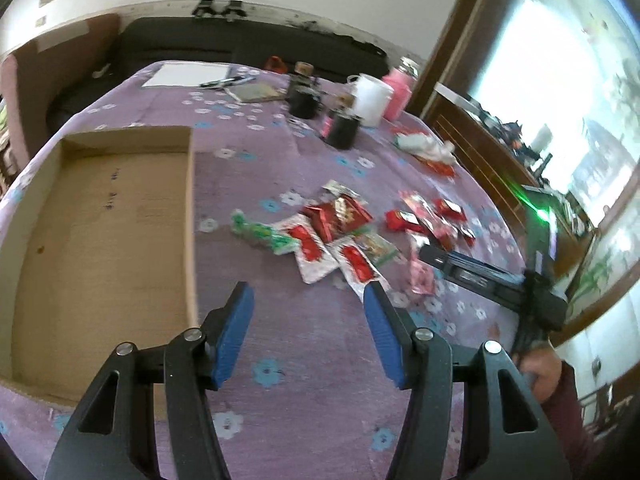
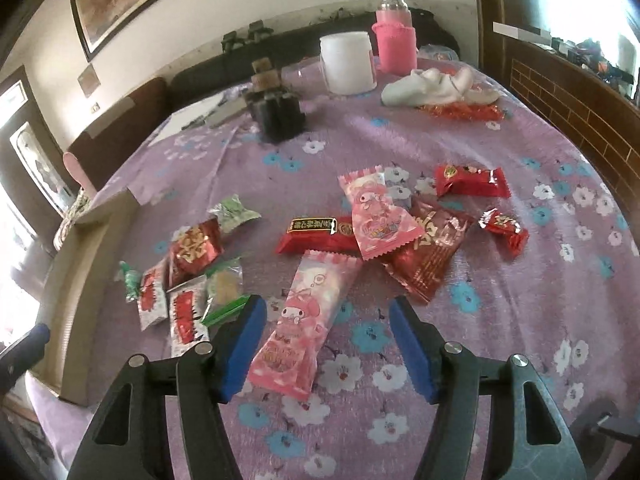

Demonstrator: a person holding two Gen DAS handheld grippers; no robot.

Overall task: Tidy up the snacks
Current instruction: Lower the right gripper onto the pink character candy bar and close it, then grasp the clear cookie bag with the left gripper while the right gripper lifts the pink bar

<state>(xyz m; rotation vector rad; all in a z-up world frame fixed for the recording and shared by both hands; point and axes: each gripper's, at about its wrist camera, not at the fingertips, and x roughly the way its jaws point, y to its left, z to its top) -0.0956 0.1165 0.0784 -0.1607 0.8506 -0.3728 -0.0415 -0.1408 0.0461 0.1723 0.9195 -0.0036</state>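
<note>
Several snack packets lie scattered on a purple flowered tablecloth (image 1: 312, 184). In the left wrist view a shallow cardboard box (image 1: 104, 240) sits empty at the left, and red, white and green packets (image 1: 332, 232) lie to its right. My left gripper (image 1: 308, 296) is open and empty, above the cloth between box and packets. In the right wrist view my right gripper (image 2: 326, 308) is open, its jaws standing either side of a long pink cartoon packet (image 2: 304, 320) lying flat. Beyond lie a second pink packet (image 2: 376, 216), a red bar (image 2: 320, 234) and other red packets (image 2: 472, 180).
At the table's far side stand a white mug (image 2: 348, 62), a pink-sleeved bottle (image 2: 394, 36), dark jars (image 2: 278, 110), a white cloth (image 2: 436, 86), paper and a notebook (image 1: 256, 90). A dark sofa runs behind the table. The right gripper's body (image 1: 492, 276) shows at the right.
</note>
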